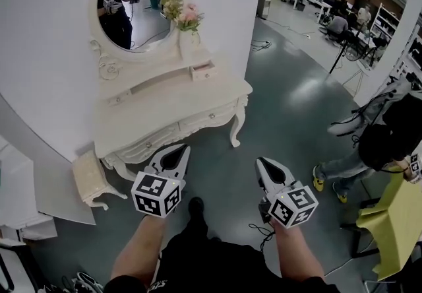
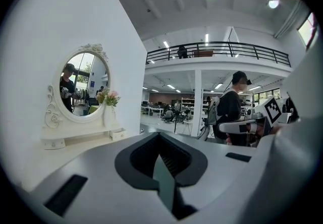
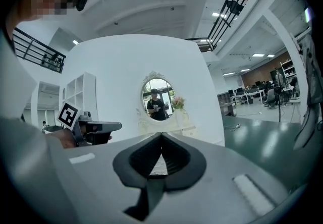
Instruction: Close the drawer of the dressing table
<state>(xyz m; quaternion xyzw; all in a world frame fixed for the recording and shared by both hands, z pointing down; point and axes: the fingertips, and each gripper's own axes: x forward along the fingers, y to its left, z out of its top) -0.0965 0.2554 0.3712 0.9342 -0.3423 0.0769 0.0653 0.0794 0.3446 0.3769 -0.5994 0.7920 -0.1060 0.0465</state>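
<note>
Step in hand: approach, no contact yet. My left gripper (image 1: 179, 150) is clenched, jaws tip to tip w/ nothing between them. My right gripper (image 1: 264, 162) is also clenched and empty. Both hang short of the dressing table (image 1: 198, 123), well apart from its front edge, w/ bare floor under them.

The thing to close looks like the small drawer (image 1: 203, 72) in the low shelf at the back of the counter (image 1: 158, 97). It sticks out from its slot, so I judge it open. From the left gripper it's ahead, higher and a bit to the right. From the right gripper it's ahead and off to the left. The left gripper view also has it (image 2: 118, 133), just left of the jaw tips. The wide drawers under the counter edge look flush, as far as I can tell.

The vase w/ flowers (image 1: 189, 34) stands just behind and above the small drawer, below the mirror (image 1: 135, 1). A stool (image 1: 89, 178) sits left of the left gripper, out of the way.

Next move, my guess: step in, lift one gripper to drawer height and keep it clenched. Put the tip square on the drawer front and push straight back toward the mirror wall till it's flush. Approach low and centred so I don't clip the vase. An off-centre push may skew the drawer and jam it.
</note>
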